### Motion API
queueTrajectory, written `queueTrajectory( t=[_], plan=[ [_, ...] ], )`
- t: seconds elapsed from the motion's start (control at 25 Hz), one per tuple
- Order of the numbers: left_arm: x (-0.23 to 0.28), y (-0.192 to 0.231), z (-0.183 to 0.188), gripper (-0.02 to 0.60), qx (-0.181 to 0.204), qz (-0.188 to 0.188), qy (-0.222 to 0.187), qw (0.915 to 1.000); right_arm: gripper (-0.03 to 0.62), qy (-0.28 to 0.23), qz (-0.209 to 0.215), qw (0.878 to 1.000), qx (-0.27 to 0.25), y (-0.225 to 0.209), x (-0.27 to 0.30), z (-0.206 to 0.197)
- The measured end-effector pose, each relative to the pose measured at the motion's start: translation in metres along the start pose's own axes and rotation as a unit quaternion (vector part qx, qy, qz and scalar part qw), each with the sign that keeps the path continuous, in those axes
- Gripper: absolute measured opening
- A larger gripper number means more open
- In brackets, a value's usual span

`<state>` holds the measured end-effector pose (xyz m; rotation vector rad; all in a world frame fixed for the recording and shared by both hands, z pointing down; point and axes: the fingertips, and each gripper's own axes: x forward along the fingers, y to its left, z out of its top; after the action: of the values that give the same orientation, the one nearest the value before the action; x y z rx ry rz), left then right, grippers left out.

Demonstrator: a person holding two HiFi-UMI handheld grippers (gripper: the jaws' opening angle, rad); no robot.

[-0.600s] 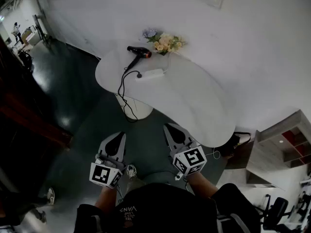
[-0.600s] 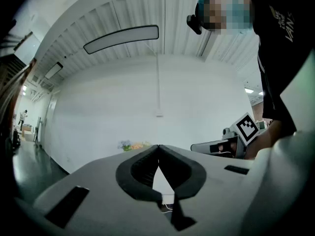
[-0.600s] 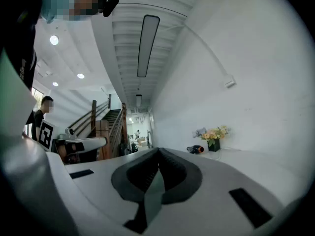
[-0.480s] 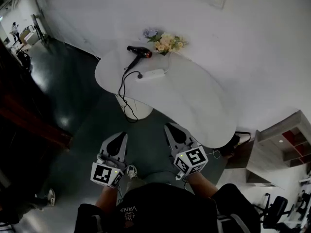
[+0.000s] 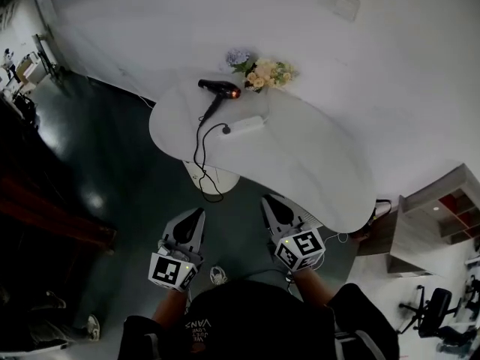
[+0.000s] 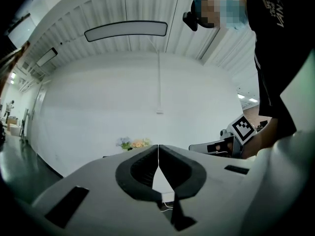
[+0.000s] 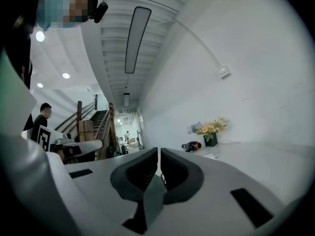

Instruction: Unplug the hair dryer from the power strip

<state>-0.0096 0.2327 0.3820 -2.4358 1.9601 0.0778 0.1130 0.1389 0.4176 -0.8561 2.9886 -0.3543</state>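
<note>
Well beyond both grippers, the dryer (image 5: 219, 89) lies on the table (image 5: 315, 171), with the strip (image 5: 247, 126) just nearer the jaws. The left gripper (image 5: 199, 211) and right gripper (image 5: 267, 199) are both closed on nothing, short of the table. The plug (image 5: 225, 130) is too small to tell whether it is seated. The cord (image 5: 199, 152) droops over the table's edge. In the left gripper view the gripper's own body covers most of the table.

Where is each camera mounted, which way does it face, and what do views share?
Head view: on head, steeply down at table and hair dryer; left gripper, right gripper, forearms show.
Left gripper view: on left gripper, level toward wall; shut jaws, torso.
Right gripper view: on right gripper, level toward table; shut jaws.
Shared: flowers in all three.
</note>
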Motion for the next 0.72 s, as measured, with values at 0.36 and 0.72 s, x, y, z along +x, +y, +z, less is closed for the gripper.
queueTrajectory(
  t=[0.36,0.72],
  plan=[
    [0.013,0.083,-0.015,0.020,0.012,-0.035,0.019,0.9991,0.044,-0.008,-0.058,0.998,0.015,-0.002,0.060,-0.015],
    [0.082,0.120,-0.030,0.020,0.013,-0.024,0.030,0.9992,0.044,0.001,-0.033,0.999,0.010,-0.051,0.129,-0.010]
  ],
)
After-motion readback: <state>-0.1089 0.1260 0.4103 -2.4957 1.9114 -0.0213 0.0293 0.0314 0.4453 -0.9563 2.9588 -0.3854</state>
